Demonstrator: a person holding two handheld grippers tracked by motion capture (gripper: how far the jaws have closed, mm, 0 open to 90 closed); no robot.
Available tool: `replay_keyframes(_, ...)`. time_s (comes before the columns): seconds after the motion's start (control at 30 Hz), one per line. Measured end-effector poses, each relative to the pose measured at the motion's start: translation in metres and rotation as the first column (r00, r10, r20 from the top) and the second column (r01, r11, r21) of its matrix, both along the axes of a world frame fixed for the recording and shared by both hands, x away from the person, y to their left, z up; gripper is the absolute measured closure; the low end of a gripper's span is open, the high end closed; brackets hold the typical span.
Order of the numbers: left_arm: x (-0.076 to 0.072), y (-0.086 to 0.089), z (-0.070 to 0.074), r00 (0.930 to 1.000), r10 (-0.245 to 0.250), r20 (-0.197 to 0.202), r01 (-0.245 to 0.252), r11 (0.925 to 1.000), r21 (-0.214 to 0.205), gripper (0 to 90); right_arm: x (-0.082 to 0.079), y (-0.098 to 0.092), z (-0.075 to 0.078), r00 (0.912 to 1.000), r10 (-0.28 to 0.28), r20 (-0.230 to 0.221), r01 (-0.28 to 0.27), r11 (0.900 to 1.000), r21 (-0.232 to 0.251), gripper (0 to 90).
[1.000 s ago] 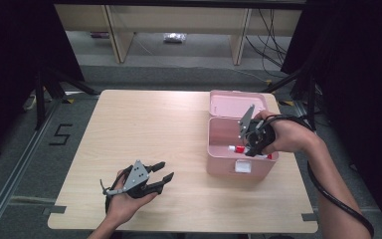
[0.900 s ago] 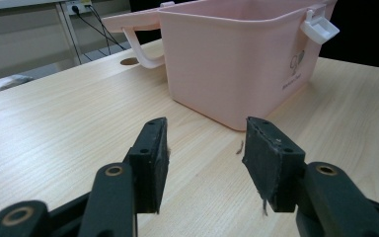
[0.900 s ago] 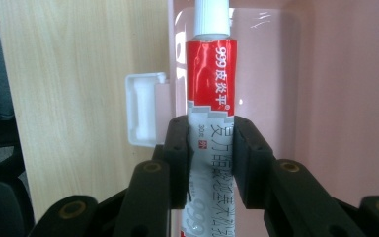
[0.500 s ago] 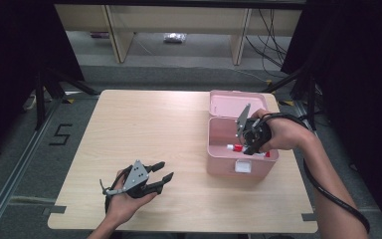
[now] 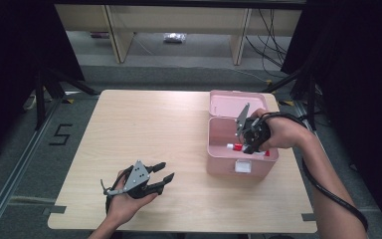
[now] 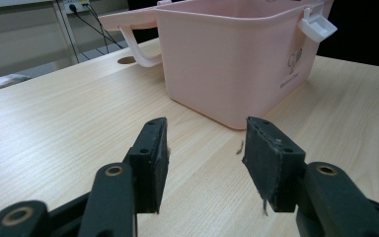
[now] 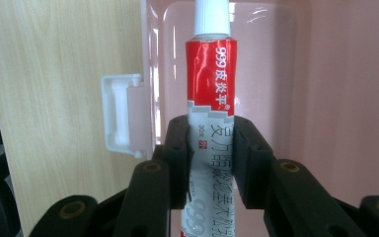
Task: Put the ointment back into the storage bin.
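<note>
Tube [image 5: 245, 148] hanging inside pink box [image 5: 218, 147] in high view, right gripper [image 5: 249, 143] lowering it. Left gripper [image 6: 205, 163] view: fingers released, idling over tabletop [image 6: 54, 128]. Right gripper view: fingers [image 7: 178, 148] clenching tube; probably calling for release next.

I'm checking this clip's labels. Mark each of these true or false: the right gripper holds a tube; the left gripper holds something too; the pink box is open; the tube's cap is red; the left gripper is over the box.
1. The right gripper holds a tube: true, its jaws press on the red and white tube.
2. The left gripper holds something too: false, its jaws stand open with nothing between them.
3. The pink box is open: true, its lid is folded back.
4. The tube's cap is red: false, it is white.
5. The left gripper is over the box: false, it is near the table's front edge, apart from the box.
</note>
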State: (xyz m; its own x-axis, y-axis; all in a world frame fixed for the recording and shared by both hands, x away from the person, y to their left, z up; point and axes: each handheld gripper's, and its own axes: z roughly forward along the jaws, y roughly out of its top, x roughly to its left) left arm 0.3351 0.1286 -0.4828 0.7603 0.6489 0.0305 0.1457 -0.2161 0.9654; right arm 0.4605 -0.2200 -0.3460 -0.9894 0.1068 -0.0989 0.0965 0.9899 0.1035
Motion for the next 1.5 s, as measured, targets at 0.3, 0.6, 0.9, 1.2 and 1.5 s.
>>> replay_keyframes(0.3,-0.001,-0.001,-0.001,1.0000,0.000,-0.008,0.001,0.9999,0.013,51.2,0.005,-0.001,-0.004,1.0000,0.000,-0.007,0.000,0.9999,-0.010,71.8)
replay_keyframes(0.6,-0.001,-0.001,0.000,1.0000,0.000,-0.005,0.000,0.9999,0.012,51.2,0.005,0.001,-0.007,0.9985,-0.049,-0.025,0.049,0.9988,-0.001,71.8)
replay_keyframes(0.9,-0.002,-0.002,-0.001,0.9999,-0.003,-0.011,0.003,0.9999,0.011,51.1,0.011,0.000,-0.012,0.9995,-0.025,-0.020,0.025,0.9997,0.004,71.8)
replay_keyframes(1.2,-0.001,-0.003,-0.002,0.9999,-0.010,-0.007,0.010,0.9999,0.003,51.2,0.017,-0.001,-0.018,0.9994,-0.013,-0.033,0.013,0.9999,-0.003,71.8)
replay_keyframes(1.5,-0.002,-0.002,-0.001,0.9999,-0.002,-0.013,0.002,0.9998,0.021,51.1,0.018,-0.001,-0.019,0.9988,-0.040,-0.030,0.039,0.9991,-0.015,71.8)
